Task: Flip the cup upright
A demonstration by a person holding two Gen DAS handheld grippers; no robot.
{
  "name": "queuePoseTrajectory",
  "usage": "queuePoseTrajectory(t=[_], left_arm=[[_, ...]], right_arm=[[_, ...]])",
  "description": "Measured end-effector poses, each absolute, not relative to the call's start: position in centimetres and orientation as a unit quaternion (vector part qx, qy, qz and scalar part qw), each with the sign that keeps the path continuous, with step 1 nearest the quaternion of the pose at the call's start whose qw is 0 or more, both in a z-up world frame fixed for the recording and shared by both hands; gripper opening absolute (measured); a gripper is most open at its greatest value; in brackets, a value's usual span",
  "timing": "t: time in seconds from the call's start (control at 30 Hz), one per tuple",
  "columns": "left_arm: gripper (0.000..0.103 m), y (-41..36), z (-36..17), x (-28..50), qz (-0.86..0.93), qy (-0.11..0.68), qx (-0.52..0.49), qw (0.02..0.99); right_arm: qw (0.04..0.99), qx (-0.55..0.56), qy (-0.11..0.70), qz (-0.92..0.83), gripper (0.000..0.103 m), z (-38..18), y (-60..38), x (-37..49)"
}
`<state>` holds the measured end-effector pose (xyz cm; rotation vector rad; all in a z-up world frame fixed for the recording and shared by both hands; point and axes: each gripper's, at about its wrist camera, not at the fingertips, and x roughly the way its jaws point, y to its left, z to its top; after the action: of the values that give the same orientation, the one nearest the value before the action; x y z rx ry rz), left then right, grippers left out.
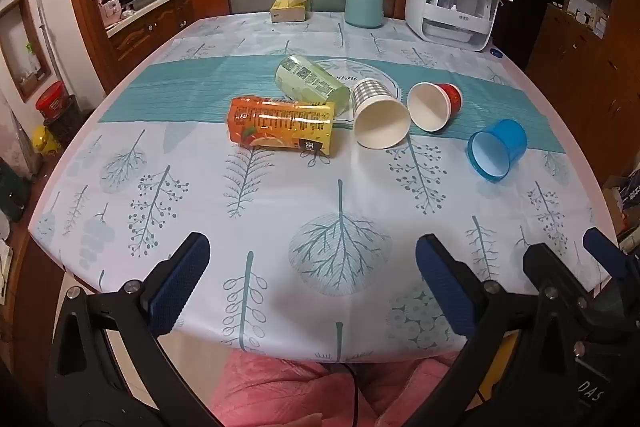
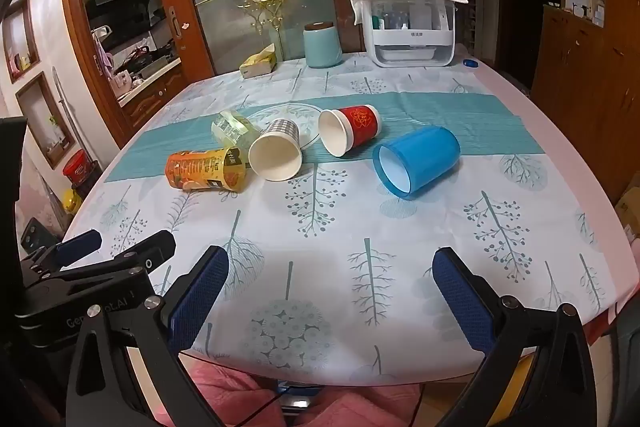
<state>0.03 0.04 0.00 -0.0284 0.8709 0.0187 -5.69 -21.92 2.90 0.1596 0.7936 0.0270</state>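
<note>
Several cups lie on their sides mid-table: an orange printed cup [image 1: 280, 125] [image 2: 206, 169], a pale green cup [image 1: 312, 83] [image 2: 234, 131], a grey checked paper cup [image 1: 378, 115] [image 2: 278, 151], a red paper cup [image 1: 436, 105] [image 2: 350, 133] and a blue plastic cup [image 1: 498, 149] [image 2: 416, 159]. The paper and blue cups' mouths face me. My left gripper [image 1: 312, 279] is open and empty over the near table edge. My right gripper [image 2: 332, 295] is open and empty beside it, well short of the cups.
The table [image 1: 120, 227] has a tree-print cloth. At the far edge stand a tissue box [image 1: 288, 9], a teal canister [image 1: 364, 5] and a white organizer under a cloth [image 1: 452, 3]. Wooden cabinets stand to the right. A pink garment [image 1: 300, 387] lies below the near edge.
</note>
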Motion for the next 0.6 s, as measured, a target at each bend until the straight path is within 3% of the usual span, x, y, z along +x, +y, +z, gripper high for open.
queuePoseTrajectory(t=[0.6], left_arm=[[0.102,0.2,-1.0,0.7,0.010,0.434,-0.009,0.901]], right_arm=[[0.914,0.078,0.398,0.015,0.103,1.9,-22.0,-4.9]])
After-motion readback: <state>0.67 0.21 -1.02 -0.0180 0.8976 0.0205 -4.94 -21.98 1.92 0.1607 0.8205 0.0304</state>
